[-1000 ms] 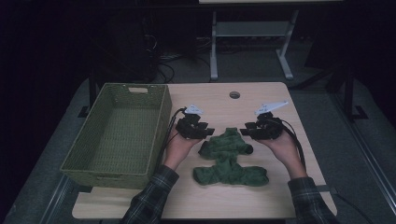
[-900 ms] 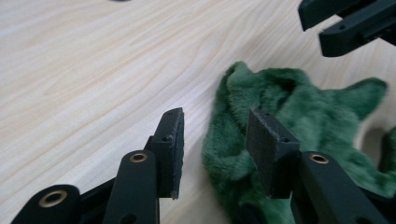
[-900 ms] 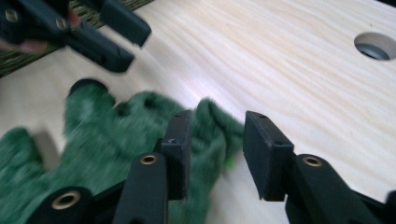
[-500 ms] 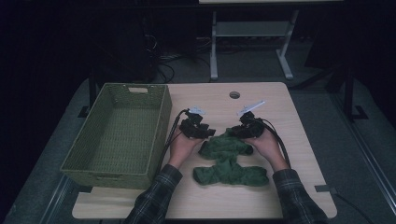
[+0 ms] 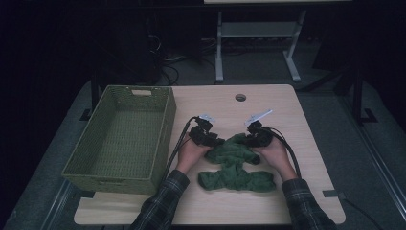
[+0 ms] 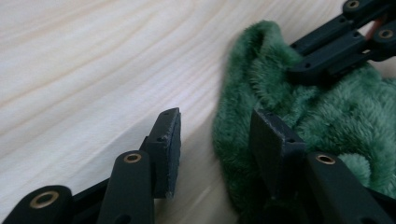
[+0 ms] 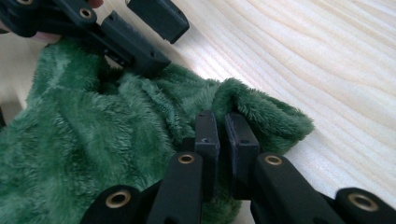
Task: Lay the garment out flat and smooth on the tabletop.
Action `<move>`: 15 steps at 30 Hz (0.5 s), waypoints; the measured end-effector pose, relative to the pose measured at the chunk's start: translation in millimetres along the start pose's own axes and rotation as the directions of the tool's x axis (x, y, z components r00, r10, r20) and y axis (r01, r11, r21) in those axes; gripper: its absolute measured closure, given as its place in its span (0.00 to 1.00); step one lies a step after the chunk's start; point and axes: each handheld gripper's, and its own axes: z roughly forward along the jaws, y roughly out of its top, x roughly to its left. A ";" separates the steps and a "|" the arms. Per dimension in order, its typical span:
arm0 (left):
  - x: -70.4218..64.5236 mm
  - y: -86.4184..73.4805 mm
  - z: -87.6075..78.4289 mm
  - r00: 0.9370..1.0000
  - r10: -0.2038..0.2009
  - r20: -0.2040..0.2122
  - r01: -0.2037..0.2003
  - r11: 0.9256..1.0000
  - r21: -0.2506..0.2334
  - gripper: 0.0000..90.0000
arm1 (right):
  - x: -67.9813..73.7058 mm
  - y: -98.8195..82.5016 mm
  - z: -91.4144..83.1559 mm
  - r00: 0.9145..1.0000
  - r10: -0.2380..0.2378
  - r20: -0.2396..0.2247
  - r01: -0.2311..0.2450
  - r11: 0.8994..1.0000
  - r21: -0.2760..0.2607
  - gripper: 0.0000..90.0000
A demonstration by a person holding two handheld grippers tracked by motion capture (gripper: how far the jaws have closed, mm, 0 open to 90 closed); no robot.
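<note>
Green fleece cloth (image 5: 234,163) lies crumpled on the tabletop (image 5: 287,115), and both tools are down at its far edge. Right tool (image 7: 223,135) has just been closing, and its jaws are pinched together on a raised fold of the cloth. Left tool (image 6: 215,140) has its jaws apart and just been opening: one pad rests on bare wood, the other presses into the cloth's edge, nothing clamped. Off beyond the left tool sits a wicker basket (image 5: 163,124).
</note>
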 end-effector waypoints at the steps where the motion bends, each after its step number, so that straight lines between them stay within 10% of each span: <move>1: -0.8 0.1 1.2 1.000 0.007 0.006 -0.007 1.000 0.005 0.59 | 0.3 0.2 0.4 1.000 -0.001 0.000 0.001 1.000 -0.001 0.94; 11: -2.6 -1.8 7.4 0.997 0.044 0.058 -0.046 0.998 0.042 0.97 | 3.5 2.0 1.1 1.000 -0.016 0.013 0.016 1.000 -0.001 0.95; 15: -6.0 5.2 -9.5 0.998 0.070 0.008 -0.070 0.997 -0.033 0.97 | 4.7 4.7 -9.2 0.999 -0.019 0.036 0.020 0.999 -0.037 0.95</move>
